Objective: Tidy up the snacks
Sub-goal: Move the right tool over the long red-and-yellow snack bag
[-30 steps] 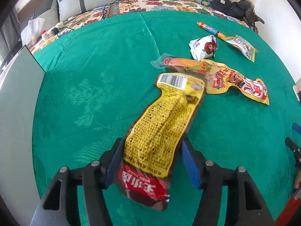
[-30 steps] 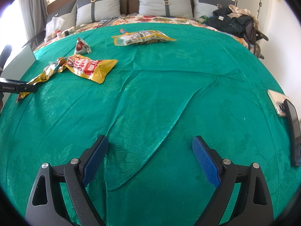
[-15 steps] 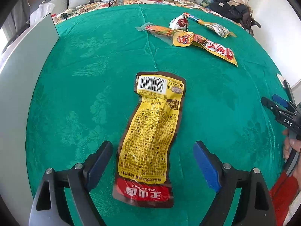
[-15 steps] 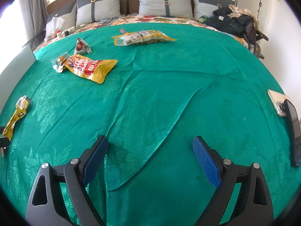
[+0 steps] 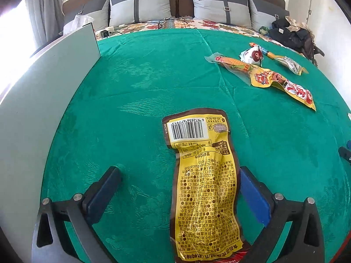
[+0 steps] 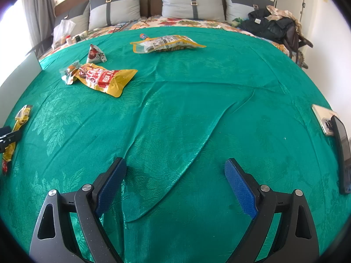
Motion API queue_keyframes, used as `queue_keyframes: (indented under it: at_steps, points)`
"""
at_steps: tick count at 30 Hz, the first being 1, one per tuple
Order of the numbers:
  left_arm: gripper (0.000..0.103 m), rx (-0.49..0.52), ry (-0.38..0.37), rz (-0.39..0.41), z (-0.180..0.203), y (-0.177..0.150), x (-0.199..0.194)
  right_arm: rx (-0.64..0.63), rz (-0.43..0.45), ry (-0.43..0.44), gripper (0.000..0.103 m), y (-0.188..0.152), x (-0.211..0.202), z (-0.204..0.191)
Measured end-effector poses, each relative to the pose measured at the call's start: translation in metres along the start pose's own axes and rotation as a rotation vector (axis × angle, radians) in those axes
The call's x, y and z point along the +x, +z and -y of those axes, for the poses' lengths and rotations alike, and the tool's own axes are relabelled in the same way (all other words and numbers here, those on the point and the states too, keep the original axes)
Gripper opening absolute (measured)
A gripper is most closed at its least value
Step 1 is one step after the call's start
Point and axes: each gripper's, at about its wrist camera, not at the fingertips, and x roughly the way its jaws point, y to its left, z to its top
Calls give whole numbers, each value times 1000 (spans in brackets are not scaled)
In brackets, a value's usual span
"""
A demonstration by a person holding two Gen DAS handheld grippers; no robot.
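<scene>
A long yellow-and-brown snack packet [image 5: 204, 188] lies flat on the green cloth, barcode end away from me, between the fingers of my left gripper [image 5: 178, 178], which is open and not touching it. The packet also shows at the left edge of the right wrist view [image 6: 16, 131]. Further right lie a corn sausage packet [image 5: 232, 63], a yellow-red packet [image 5: 283, 83], a small white packet [image 5: 252, 54] and a clear-yellow bag [image 5: 289, 64]. My right gripper [image 6: 175, 177] is open and empty over bare cloth.
A grey board [image 5: 43, 100] stands along the left edge of the green cloth [image 5: 142, 87]. Two phones [image 6: 335, 140] lie at the right edge. Pillows [image 6: 193, 8] and a pile of dark clothes [image 6: 274, 26] are at the back.
My left gripper let go of the yellow-and-brown packet, opened wide and drew back and to the left. The packet now lies flat on the cloth. The right gripper has not moved.
</scene>
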Motion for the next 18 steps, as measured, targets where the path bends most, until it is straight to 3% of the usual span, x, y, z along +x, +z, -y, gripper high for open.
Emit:
queue_keyframes:
  at_steps: [18]
  points:
    - [103, -9, 9, 5, 1, 1, 0, 0, -1, -1, 94, 0, 0, 0]
